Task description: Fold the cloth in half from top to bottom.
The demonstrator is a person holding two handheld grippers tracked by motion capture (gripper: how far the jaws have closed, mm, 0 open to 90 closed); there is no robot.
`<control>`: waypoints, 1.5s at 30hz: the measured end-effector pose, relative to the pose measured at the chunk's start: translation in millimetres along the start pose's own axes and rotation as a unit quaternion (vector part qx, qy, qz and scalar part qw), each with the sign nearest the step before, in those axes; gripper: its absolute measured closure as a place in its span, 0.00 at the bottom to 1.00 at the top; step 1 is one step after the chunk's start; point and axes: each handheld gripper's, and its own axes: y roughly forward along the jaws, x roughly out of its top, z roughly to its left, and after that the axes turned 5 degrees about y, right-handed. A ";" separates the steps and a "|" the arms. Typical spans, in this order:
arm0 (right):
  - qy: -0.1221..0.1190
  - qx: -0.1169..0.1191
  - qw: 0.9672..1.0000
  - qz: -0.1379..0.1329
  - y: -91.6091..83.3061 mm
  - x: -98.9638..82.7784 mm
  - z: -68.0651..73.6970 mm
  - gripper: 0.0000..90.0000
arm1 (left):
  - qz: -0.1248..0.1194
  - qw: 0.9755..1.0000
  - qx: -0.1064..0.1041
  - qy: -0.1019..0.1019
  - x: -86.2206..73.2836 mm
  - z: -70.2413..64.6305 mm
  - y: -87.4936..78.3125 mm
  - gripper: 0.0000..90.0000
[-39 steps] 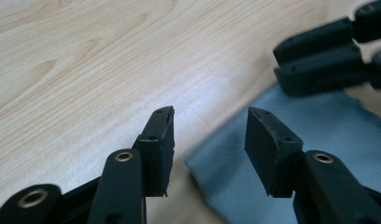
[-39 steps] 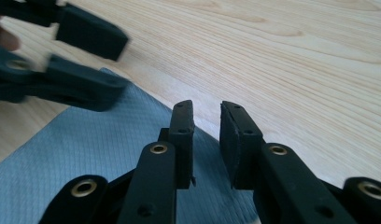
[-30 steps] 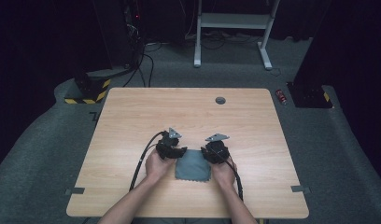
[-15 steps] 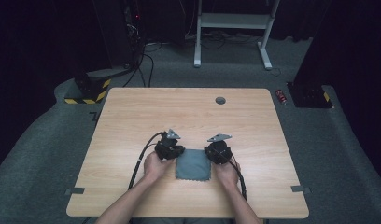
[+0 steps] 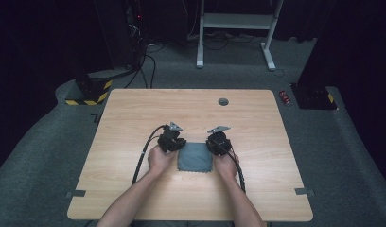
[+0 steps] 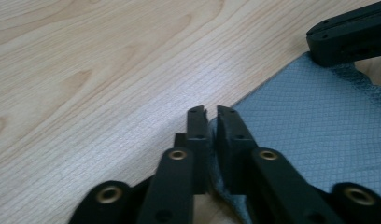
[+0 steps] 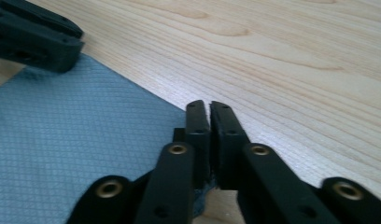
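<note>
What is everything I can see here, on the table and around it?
Square grey-blue woven cloth: one, lying flat near the front middle of the table, its two near corners pinched in the grippers.
Light wooden rectangular table: one, centre of the room.
Round dark grommet: one, in the tabletop near its far edge.
Yellow-and-black striped block: one, on the floor beyond the table's far left corner.
Small red object: one, on the floor by the far right corner; too small to identify.
White metal frame: one, on the floor behind the table.
Left gripper: one, black, shut on the cloth's edge.
Right gripper: one, black, shut on the opposite edge.
Forearms: two, bare, entering from the bottom.
</note>
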 end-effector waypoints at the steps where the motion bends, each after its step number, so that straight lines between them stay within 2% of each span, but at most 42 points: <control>1: 0.004 -0.004 1.000 0.000 -1.0 -0.6 -0.6 0.89 | -0.002 1.000 0.001 -0.001 -0.6 -0.3 -2.1 0.82; 4: 0.010 0.006 1.000 -0.012 -8.9 -4.7 -2.4 0.85 | -0.019 1.000 0.009 -0.003 -4.3 -3.2 -15.3 0.70; 6: 0.009 0.013 1.000 -0.022 -17.4 -9.2 -1.2 0.84 | -0.026 1.000 -0.002 -0.006 -7.4 -8.0 -22.6 0.66; 11: -0.012 0.032 0.999 -0.026 -33.2 -25.0 8.4 0.82 | -0.026 0.999 -0.025 0.036 -21.9 -30.9 -35.9 0.62; 15: -0.032 0.041 0.998 -0.026 -39.5 -36.8 16.3 0.81 | -0.012 0.998 -0.031 0.053 -35.8 -39.6 -37.7 0.62; 19: -0.038 0.040 0.998 -0.014 -38.2 -45.6 18.7 0.82 | -0.004 0.998 -0.032 0.053 -47.1 -39.4 -39.7 0.62; 21: -0.043 0.041 0.998 -0.018 -36.9 -50.1 17.2 0.82 | -0.007 0.998 -0.032 0.054 -52.2 -38.2 -41.6 0.62; 22: -0.035 0.044 0.998 -0.019 -37.5 -51.4 16.7 0.82 | -0.008 0.998 -0.031 0.053 -54.1 -37.2 -43.2 0.62; 24: -0.037 0.043 0.998 -0.023 -37.5 -52.5 16.6 0.82 | -0.006 0.998 -0.032 0.050 -56.5 -36.3 -46.1 0.62; 27: -0.034 0.045 0.998 -0.022 -37.4 -52.4 16.2 0.82 | -0.019 0.998 -0.018 0.053 -56.2 -34.7 -52.0 0.61; 28: -0.034 0.046 0.998 -0.023 -37.2 -52.5 16.0 0.82 | -0.026 0.998 -0.018 0.045 -55.2 -34.5 -52.7 0.61; 30: -0.034 0.046 0.998 -0.024 -37.3 -53.0 16.0 0.82 | -0.035 0.999 -0.005 0.036 -49.9 -32.0 -52.7 0.60; 32: -0.035 0.046 0.998 -0.025 -37.4 -53.3 16.0 0.82 | -0.033 0.999 0.020 0.033 -43.2 -28.5 -48.1 0.60; 34: -0.035 0.047 0.998 -0.025 -37.4 -53.3 15.9 0.82 | -0.033 0.999 0.027 0.022 -40.5 -25.7 -43.3 0.59; 36: -0.037 0.047 0.998 -0.026 -37.3 -53.6 15.7 0.82 | -0.026 0.999 0.037 0.017 -41.4 -22.3 -38.6 0.59; 37: -0.037 0.047 0.998 -0.027 -37.3 -53.8 15.6 0.82 | -0.010 0.999 0.042 0.015 -43.3 -20.3 -34.3 0.59; 38: -0.038 0.048 0.998 -0.027 -37.3 -54.0 15.3 0.82 | -0.010 0.999 0.043 0.017 -45.5 -18.1 -32.9 0.58; 39: -0.039 0.048 0.998 -0.027 -37.3 -53.9 15.2 0.82 | -0.007 0.999 0.045 0.011 -46.1 -16.9 -33.9 0.57; 41: -0.040 0.049 0.998 -0.027 -37.2 -53.7 15.0 0.82 | 0.002 0.998 0.056 0.012 -46.4 -14.8 -36.8 0.58; 42: -0.041 0.048 0.998 -0.027 -37.2 -53.7 15.2 0.82 | 0.003 0.998 0.058 0.012 -46.9 -14.0 -38.0 0.58; 43: -0.040 0.048 0.998 -0.027 -37.2 -53.6 15.3 0.82 | -0.003 0.999 0.047 0.004 -47.7 -12.8 -40.8 0.57; 45: -0.041 0.047 0.998 -0.026 -37.2 -53.6 15.4 0.82 | -0.035 0.999 0.022 -0.013 -47.8 -12.9 -46.8 0.57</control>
